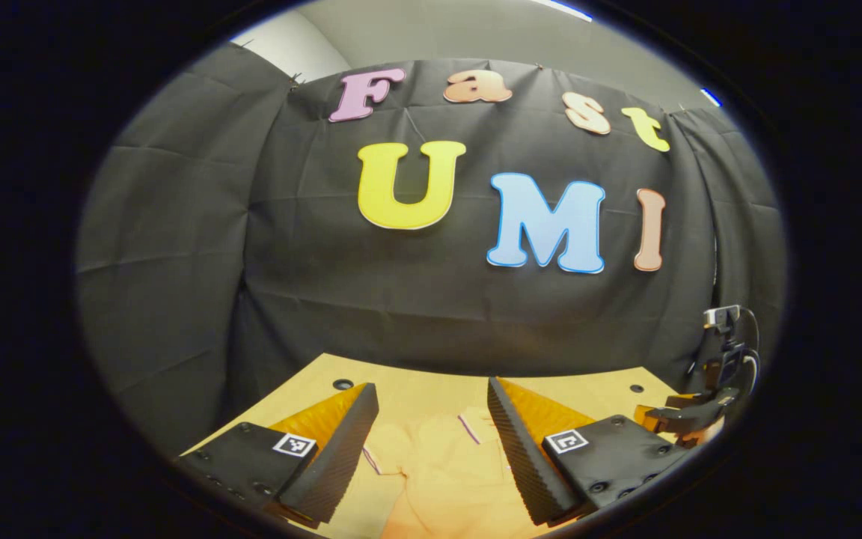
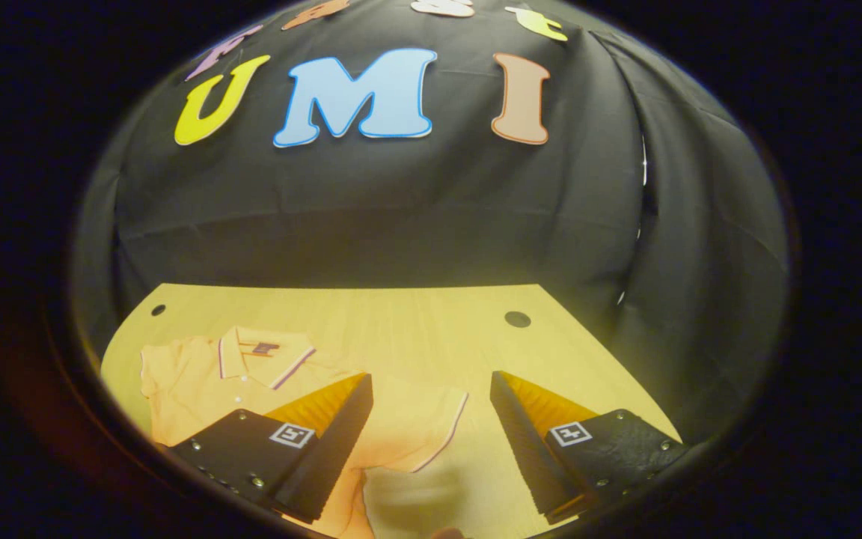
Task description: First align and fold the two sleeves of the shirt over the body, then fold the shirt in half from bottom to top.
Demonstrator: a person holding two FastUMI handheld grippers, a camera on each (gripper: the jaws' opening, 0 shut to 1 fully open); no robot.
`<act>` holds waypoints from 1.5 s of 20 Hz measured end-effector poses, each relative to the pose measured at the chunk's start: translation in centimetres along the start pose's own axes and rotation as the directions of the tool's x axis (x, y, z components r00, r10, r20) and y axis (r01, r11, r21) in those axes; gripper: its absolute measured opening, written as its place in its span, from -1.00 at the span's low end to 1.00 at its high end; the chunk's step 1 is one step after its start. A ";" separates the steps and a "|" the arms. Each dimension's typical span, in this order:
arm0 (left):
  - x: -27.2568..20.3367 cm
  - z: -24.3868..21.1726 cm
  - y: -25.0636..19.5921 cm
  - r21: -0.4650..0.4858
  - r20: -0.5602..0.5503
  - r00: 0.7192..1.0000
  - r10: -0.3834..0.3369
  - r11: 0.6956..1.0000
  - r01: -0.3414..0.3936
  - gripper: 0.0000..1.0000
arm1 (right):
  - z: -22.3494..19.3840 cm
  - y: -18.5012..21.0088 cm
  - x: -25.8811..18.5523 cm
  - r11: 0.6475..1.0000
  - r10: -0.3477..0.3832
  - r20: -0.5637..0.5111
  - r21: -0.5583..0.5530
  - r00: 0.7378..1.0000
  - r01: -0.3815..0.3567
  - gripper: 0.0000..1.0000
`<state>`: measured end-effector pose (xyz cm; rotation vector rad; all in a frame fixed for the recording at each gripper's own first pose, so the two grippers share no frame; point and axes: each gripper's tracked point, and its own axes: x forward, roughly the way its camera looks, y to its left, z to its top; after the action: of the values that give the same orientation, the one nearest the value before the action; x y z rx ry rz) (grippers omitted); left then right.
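Left gripper (image 1: 431, 442) and right gripper (image 2: 431, 434) both hover with jaws spread wide.

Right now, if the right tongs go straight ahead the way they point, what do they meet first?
Probably the shirt: its sleeve lies between the open right tongs, low on the wooden table. If they pass above it, the black cloth wall comes next. Height over the table is unclear.
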<state>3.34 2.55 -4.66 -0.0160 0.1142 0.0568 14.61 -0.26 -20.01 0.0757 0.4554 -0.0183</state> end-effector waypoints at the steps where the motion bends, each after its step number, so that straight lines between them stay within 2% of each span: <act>1: -0.2 -0.1 0.0 0.001 -0.002 1.000 0.006 1.000 -0.006 0.91 | -0.5 -0.2 0.9 1.000 -0.004 -0.023 0.005 1.000 0.004 0.96; 6: -0.4 -0.6 0.6 0.004 -0.017 0.999 0.042 0.999 -0.042 0.90 | -3.9 -1.2 5.1 0.999 -0.023 -0.155 0.038 0.988 0.029 0.96; 10: -1.0 -0.6 0.9 -0.001 -0.018 0.998 0.068 0.998 -0.068 0.90 | -6.5 -1.9 7.1 0.999 -0.039 -0.228 0.022 0.973 0.046 0.96; 15: -2.0 -1.2 0.8 -0.004 -0.032 0.995 0.092 0.996 -0.092 0.92 | -8.1 -2.1 9.6 0.998 -0.024 -0.284 0.044 0.959 0.038 0.96; 18: -2.6 -1.3 0.7 -0.009 -0.037 0.995 0.098 0.995 -0.098 0.90 | -8.5 -1.7 10.4 0.995 0.004 -0.307 0.095 0.952 0.026 0.94; 19: -2.8 -1.2 0.6 -0.008 -0.035 0.994 0.100 0.995 -0.101 0.90 | -8.5 -1.6 10.4 0.993 0.009 -0.314 0.115 0.950 0.028 0.72; 21: -3.0 -1.3 0.7 -0.004 -0.034 0.994 0.105 0.994 -0.105 0.93 | -8.5 -1.9 10.6 0.992 0.007 -0.311 0.119 0.950 0.032 0.63; 24: -3.4 -1.0 0.8 -0.005 -0.028 0.993 0.111 0.994 -0.112 0.90 | -8.5 -1.3 10.4 0.993 0.014 -0.310 0.119 0.950 0.024 0.39; 25: -3.5 -1.0 0.9 -0.006 -0.025 0.993 0.115 0.993 -0.115 0.91 | -8.4 -1.2 10.4 0.993 0.022 -0.310 0.119 0.951 0.016 -0.02; 26: -3.7 -1.1 1.0 -0.008 -0.024 0.993 0.117 0.993 -0.117 0.92 | -8.4 -1.0 10.4 0.993 0.030 -0.304 0.114 0.952 0.005 -0.02; 28: -3.9 -1.3 0.9 -0.012 -0.028 0.992 0.121 0.993 -0.121 0.92 | -8.3 -0.6 10.3 0.990 0.049 -0.308 0.141 0.950 -0.006 -0.56; 30: -4.1 -1.5 1.0 -0.015 -0.029 0.992 0.123 0.992 -0.123 0.90 | -8.2 -1.0 10.5 0.991 0.031 -0.303 0.136 0.952 0.011 -0.58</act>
<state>-0.96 3.26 -5.66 -0.0267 0.1429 0.1810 20.40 -0.65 -32.03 0.2178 0.7633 -0.0278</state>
